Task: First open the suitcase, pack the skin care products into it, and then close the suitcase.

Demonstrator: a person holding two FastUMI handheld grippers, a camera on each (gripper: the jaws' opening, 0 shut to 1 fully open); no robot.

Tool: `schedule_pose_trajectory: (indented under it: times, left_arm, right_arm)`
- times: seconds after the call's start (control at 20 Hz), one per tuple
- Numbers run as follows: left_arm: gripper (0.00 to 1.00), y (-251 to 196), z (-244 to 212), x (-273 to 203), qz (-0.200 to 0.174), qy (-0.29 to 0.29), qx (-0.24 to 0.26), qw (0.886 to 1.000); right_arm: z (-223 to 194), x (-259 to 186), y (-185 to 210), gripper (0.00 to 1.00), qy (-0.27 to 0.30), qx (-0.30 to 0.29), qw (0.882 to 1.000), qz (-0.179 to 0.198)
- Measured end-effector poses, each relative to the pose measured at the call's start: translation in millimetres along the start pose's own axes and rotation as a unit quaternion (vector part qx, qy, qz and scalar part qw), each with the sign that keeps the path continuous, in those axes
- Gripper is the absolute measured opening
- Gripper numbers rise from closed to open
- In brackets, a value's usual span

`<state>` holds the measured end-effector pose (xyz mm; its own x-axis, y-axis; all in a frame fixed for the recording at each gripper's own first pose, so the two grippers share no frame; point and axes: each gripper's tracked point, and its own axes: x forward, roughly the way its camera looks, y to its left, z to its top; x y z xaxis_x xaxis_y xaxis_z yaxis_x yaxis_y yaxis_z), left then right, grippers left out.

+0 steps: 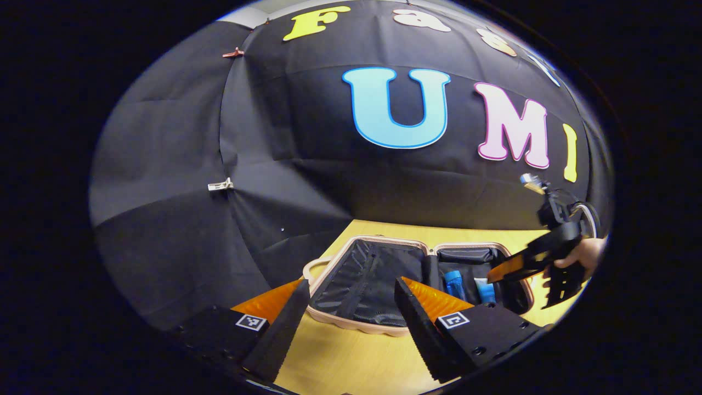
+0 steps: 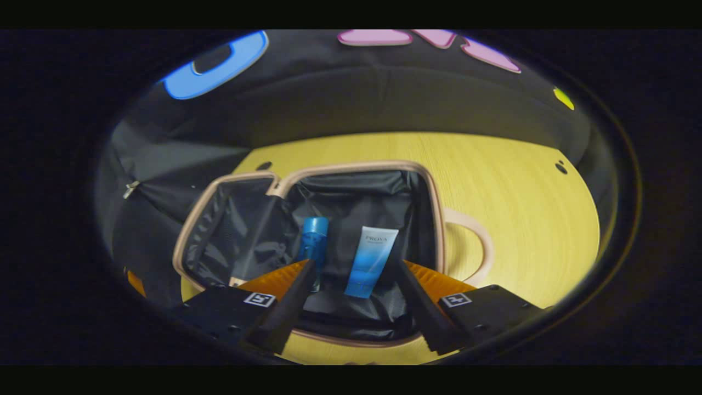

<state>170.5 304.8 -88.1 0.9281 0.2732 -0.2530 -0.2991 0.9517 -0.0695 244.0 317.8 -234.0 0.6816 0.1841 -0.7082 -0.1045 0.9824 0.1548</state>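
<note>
One suitcase (image 2: pixel 351 170), lying open in two halves on one wooden table (image 2: pixel 521 208). Two skin care products inside: one blue bottle (image 2: pixel 314 241) and one blue-and-white tube (image 2: pixel 372 260). Two grippers: left gripper (image 1: pixel 351 288) and right gripper (image 2: pixel 354 266). One hand (image 1: pixel 582 253).

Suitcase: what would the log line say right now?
suitcase: open | bottle, tube: inside | both tongs: open, empty

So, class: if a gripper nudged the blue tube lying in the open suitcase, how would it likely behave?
The tube looks like soft plastic, flattened at one end, so it would probably squash rather than roll. It lies on the suitcase lining, whose loose glossy cloth may let it slide or bunch up.
</note>
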Motion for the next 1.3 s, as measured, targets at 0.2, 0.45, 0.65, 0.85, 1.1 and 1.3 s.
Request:
schedule_pose_trajectory:
  times: [0.2, 0.45, 0.65, 0.85, 1.1, 1.3]
  left_arm:
    - [0.98, 43.8, 16.2, 51.5, 0.011, -0.023, -0.010, 1.000]
    - [0.98, 90.9, 0.9, 135.8, 0.013, 0.034, -0.075, 0.997]
    - [0.93, 107.1, -29.0, 194.0, 0.002, 0.099, -0.127, 0.987]
    - [0.81, 110.5, -57.5, 227.6, -0.017, 0.156, -0.177, 0.972]
    - [0.72, 98.8, -83.6, 236.9, -0.041, 0.217, -0.215, 0.951]
    - [0.42, 92.9, -102.1, 251.9, -0.041, 0.224, -0.238, 0.944]
  right_arm:
    - [10.7, -72.9, -19.5, 0.98, -0.096, -0.029, 0.995, 0.011]
    - [-33.5, -144.5, -83.5, 0.98, -0.110, -0.029, 0.993, -0.020]
    - [-57.9, -180.3, -112.5, 0.98, -0.091, 0.015, 0.995, -0.036]
    - [-53.3, -198.2, -134.6, 0.98, -0.106, 0.007, 0.993, -0.058]
    - [-69.6, -200.1, -138.1, 0.98, -0.076, 0.065, 0.994, -0.055]
    - [-72.8, -205.9, -135.6, 0.98, -0.076, 0.049, 0.994, -0.055]
